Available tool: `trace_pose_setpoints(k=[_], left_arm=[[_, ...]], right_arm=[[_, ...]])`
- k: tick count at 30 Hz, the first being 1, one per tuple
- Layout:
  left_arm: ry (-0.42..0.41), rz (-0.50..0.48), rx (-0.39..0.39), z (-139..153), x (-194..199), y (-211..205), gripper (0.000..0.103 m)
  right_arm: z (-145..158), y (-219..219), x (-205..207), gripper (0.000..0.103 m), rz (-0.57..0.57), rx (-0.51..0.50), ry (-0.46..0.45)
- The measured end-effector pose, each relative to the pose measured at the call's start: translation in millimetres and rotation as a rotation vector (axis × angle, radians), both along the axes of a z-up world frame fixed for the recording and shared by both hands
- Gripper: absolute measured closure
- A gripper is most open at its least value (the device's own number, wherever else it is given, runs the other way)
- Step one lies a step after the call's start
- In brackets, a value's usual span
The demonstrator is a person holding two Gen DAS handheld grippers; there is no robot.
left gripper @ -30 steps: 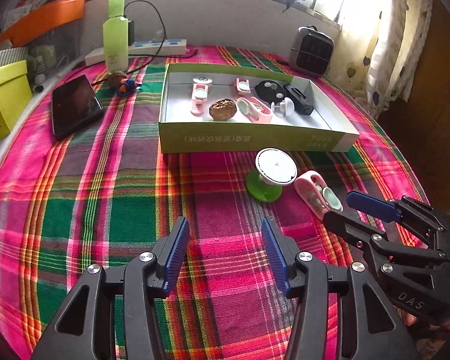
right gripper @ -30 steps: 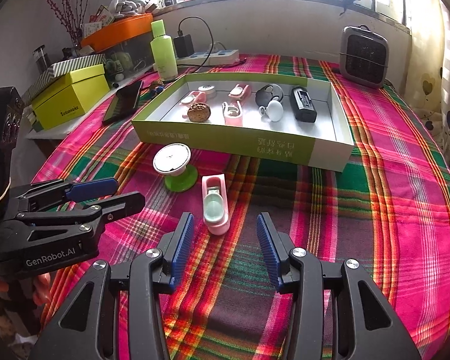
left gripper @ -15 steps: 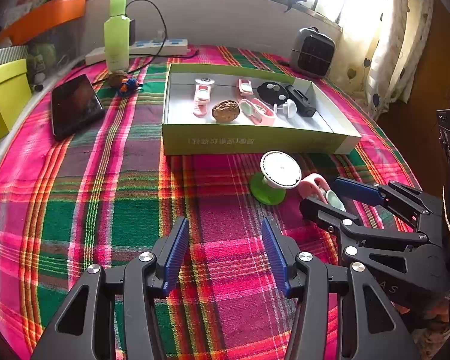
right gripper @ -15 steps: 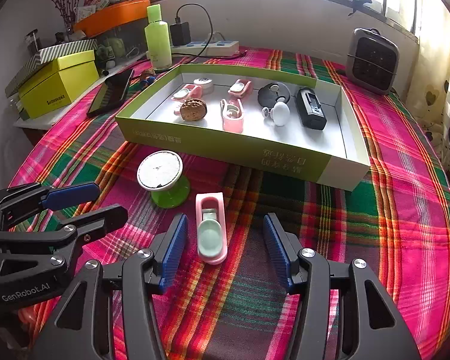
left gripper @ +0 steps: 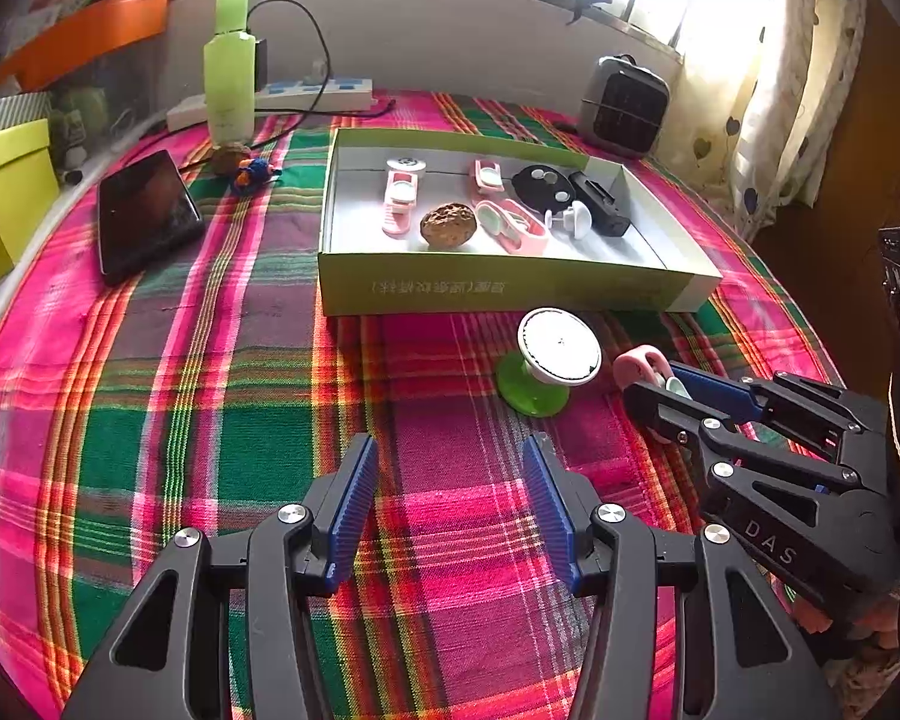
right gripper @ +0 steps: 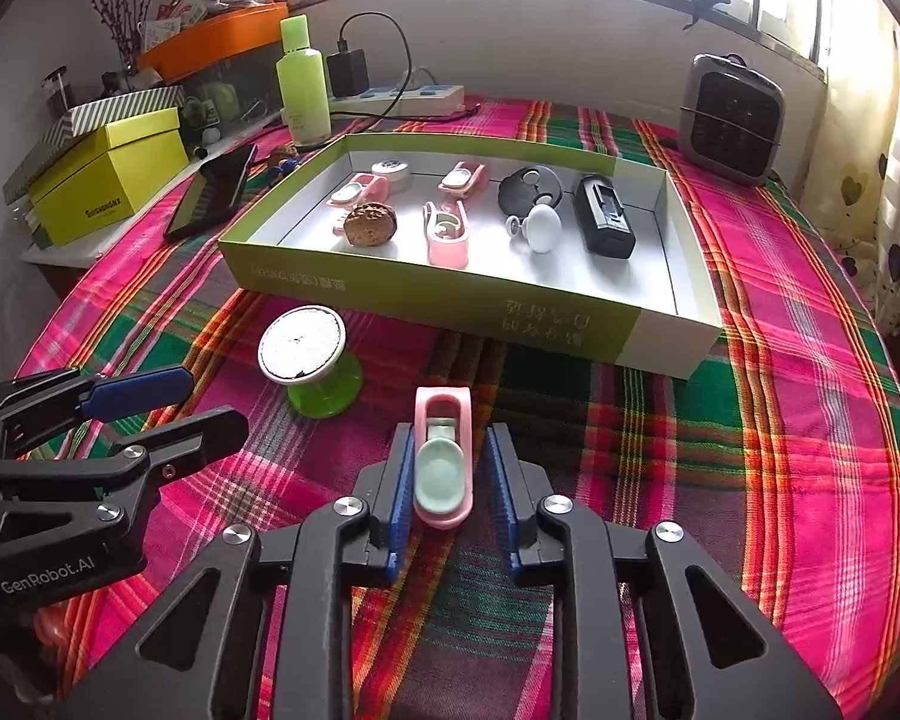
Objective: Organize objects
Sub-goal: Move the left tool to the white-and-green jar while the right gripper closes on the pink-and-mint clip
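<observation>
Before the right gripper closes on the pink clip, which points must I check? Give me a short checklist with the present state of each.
1. Pink clip lies between the right gripper fingers: ok.
2. Fingers touch the clip on both sides: not ok, a gap shows on the right.
3. Clip lies flat on the tablecloth: ok.
4. Green stand apart from the fingers: ok.
5. Free floor in the green box for the clip: ok.
6. Left gripper open, away from the clip: ok.
</observation>
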State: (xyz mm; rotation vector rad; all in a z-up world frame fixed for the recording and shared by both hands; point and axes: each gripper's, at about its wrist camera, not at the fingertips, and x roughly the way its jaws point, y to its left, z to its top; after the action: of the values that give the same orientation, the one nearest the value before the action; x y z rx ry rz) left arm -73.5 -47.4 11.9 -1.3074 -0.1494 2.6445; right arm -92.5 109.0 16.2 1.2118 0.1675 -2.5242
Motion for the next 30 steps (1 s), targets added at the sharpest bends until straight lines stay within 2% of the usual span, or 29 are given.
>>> trace_pose_setpoints(k=[6,20,30], left_arm=[[-0.001,-0.027,0.024,0.6,-5.0,6.8,0.054],[0.023,-0.068,0.006,-0.1,-23.0,29.0,0.054],[0.032,-0.044,0.000,-0.7,-34.2,32.2,0.054]], right_arm=[[0.9,9.0,2.7,0.084,-0.023,-0.013,0.002],[0.5,23.7,7.1,0.084,-0.057,-0.029,-0.010],[-0.1,25.0,6.4,0.084,-0.054,-0.038,-0.015]])
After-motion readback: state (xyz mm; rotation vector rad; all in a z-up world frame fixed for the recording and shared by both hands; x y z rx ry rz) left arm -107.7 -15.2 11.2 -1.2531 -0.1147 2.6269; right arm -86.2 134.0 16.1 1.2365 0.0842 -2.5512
